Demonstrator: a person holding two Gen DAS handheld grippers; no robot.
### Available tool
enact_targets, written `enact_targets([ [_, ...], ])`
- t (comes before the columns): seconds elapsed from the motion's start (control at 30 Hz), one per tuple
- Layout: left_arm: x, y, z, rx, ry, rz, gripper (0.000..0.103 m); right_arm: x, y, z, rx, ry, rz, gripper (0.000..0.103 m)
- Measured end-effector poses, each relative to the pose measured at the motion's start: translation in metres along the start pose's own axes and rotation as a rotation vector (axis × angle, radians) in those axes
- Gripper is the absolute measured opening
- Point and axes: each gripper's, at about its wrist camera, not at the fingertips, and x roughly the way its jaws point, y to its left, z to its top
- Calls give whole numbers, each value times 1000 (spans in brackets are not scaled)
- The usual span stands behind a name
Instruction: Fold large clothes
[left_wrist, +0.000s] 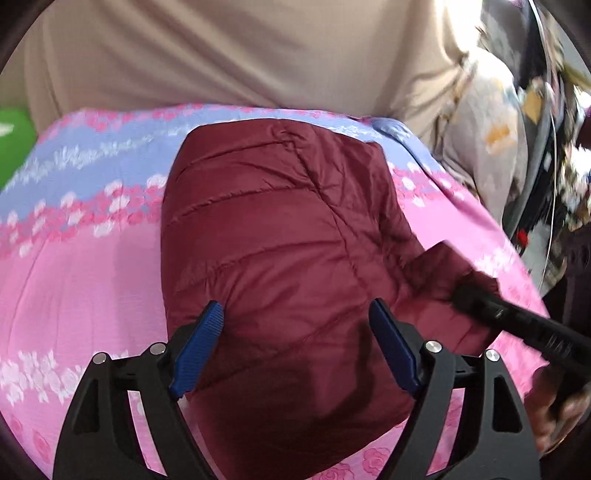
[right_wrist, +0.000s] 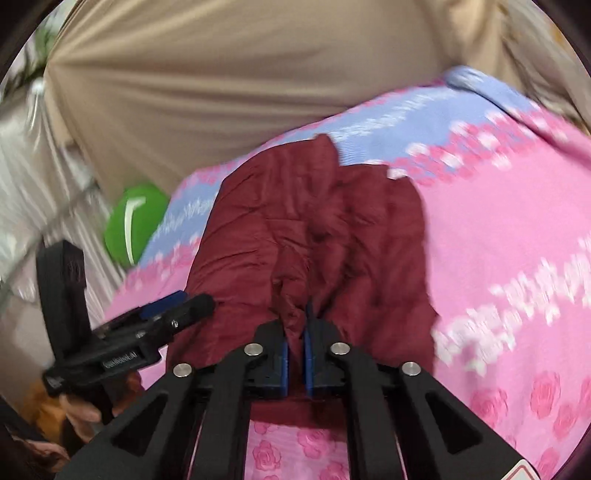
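Jacket (left_wrist: 280, 236): dark red, quilted and puffy, folded into a compact bundle; it fills the middle of both views and lies on the bedspread.
Bedspread (left_wrist: 74, 280): pink with rose prints and a lilac-blue band of pale flowers; it covers the bed under the jacket and reaches to the lower edge of each frame.
Left tool (left_wrist: 295, 347): at the bottom centre of the left wrist view, blue pads spread wide to either side of the jacket's near end, nothing pinched between them. In the right wrist view it shows at the lower left (right_wrist: 177, 314), held by a hand.
Right tool (right_wrist: 295, 354): at the bottom centre of its own view, pads drawn almost together with a ridge of the jacket's red cloth pinched between them. In the left wrist view its black body enters from the right (left_wrist: 480, 306), tip against the jacket's side.
Curtain (left_wrist: 221, 55): beige cloth across the top of both views.
Green object (right_wrist: 135, 221): left of the jacket, beyond the bed's edge; blurred.
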Motion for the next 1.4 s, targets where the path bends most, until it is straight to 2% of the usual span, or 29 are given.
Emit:
enact_targets([
  [0.1, 14, -15, -3, 55, 27, -5, 78, -2, -22, -18, 60, 23, -47, 4],
  [0.23, 41, -32, -14, 121, 59, 27, 79, 24, -52, -44, 150, 104, -70, 2],
  [0.3, 47, -35, -17, 126, 62, 46, 80, 27, -58, -45, 183, 119, -56, 2],
  [0.37, 50, -35, -17, 126, 64, 53, 80, 19, -55, -39, 185, 120, -77, 7],
  [0.47, 51, -32, -15, 105, 67, 46, 80, -9, -36, -14, 110, 35, -156, 18],
  [0.53, 51, -32, -14, 98, 69, 43, 81, -24, -14, 13, 10, -47, -198, 18],
  [0.6, 51, -33, -14, 98, 70, 47, 81, -23, 4, 37, -47, -87, -201, 18],
  [0.7, 51, -33, -13, 91, 77, 50, 81, 5, 27, 72, -143, -88, -204, 14],
  [0.8, 51, -34, -12, 85, 81, 52, 81, 52, 34, 92, -203, -48, -256, 6],
  [0.9, 50, -34, -11, 81, 83, 54, 82, 99, 8, 99, -168, 35, -323, 0],
  [0.97, 50, -35, -11, 83, 78, 46, 82, 129, -20, 93, -133, 92, -384, 0],
  [1.03, 48, -39, -9, 96, 67, 26, 82, 146, -44, 82, -104, 112, -399, 0],
  [1.17, 51, -46, -9, 103, 72, 48, 83, 155, -48, 73, -118, 120, -432, 0],
  [1.4, 36, -43, -8, 90, 77, 42, 82, 157, -43, 72, -133, 124, -454, 0],
])
